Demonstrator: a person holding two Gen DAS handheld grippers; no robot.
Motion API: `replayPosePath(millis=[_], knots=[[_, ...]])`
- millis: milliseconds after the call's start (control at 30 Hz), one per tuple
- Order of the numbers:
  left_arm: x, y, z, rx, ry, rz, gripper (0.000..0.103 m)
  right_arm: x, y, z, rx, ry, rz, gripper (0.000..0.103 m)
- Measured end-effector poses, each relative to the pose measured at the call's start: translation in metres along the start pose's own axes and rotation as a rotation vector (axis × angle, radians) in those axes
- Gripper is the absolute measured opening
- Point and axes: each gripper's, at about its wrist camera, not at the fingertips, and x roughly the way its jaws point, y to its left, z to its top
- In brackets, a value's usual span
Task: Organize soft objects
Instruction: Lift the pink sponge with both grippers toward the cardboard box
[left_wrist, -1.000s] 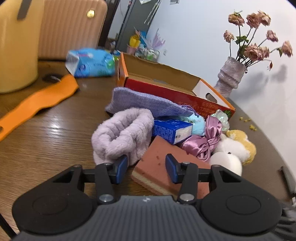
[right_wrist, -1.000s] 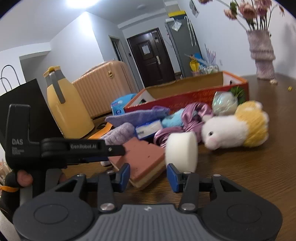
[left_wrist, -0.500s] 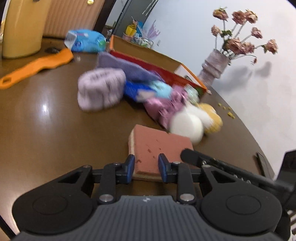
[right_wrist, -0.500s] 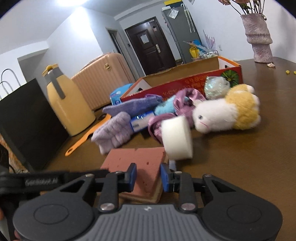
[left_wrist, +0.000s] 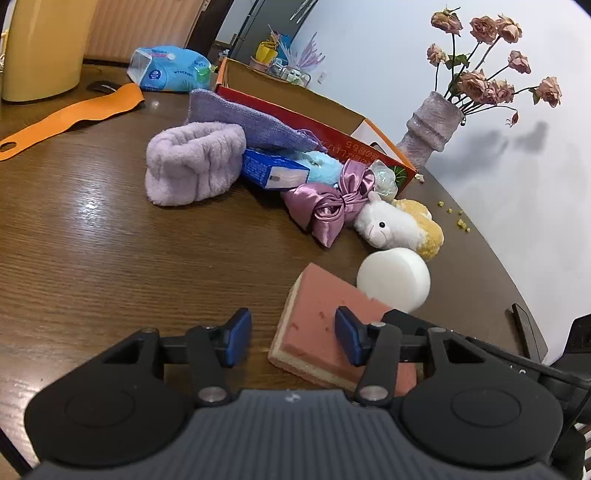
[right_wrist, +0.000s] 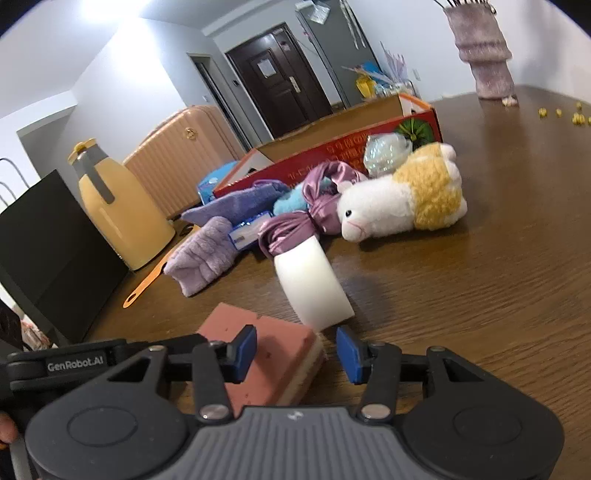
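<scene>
The pink sponge (left_wrist: 325, 325) is seen lying flat on the wooden counter (left_wrist: 92, 258), touched at its far edge by the white round sponge (left_wrist: 393, 282). The left tongs (left_wrist: 291, 336) are spreading; the sponge's near left corner lies between the blue pads, unpressed. The right tongs (right_wrist: 295, 349) are likewise spreading, with the sponge's right corner (right_wrist: 280, 354) lying in the gap, unpinched. The plush alpaca (right_wrist: 402, 195) is found farther off, beside the red box (right_wrist: 332, 151).

pink sponge (left_wrist: 325, 325): flat on table, between left gripper (left_wrist: 291, 338) tips | white round sponge (left_wrist: 395, 282): on edge, just beyond | plush alpaca (left_wrist: 399, 227): lying farther ahead
</scene>
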Motion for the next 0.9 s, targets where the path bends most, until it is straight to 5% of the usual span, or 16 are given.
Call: replayPosePath(millis=[233, 333, 367, 467, 700, 900], knots=[[0.000, -0.001, 0.013, 0.038, -0.002, 0.006, 0.059, -0.006, -0.004, -0.004, 0.045, 0.011, -0.003, 0.048], [0.005, 0.000, 0.018, 0.036, 0.015, -0.017, 0.055, -0.015, -0.005, -0.009, 0.055, -0.006, -0.020, 0.048], [0.008, 0.000, 0.017, 0.028, 0.036, -0.031, 0.043, -0.019, -0.006, -0.011, 0.059, -0.021, -0.027, 0.048], [0.006, -0.008, 0.006, 0.030, 0.053, -0.081, 0.030, -0.033, -0.013, -0.013, 0.075, -0.076, -0.049, 0.049], [-0.020, -0.034, -0.025, -0.025, 0.020, 0.030, 0.030, -0.046, -0.016, -0.019, 0.075, -0.028, -0.036, 0.049], [-0.024, -0.033, -0.033, -0.028, 0.083, -0.060, 0.031, -0.041, -0.012, -0.031, 0.060, -0.011, 0.000, 0.039]])
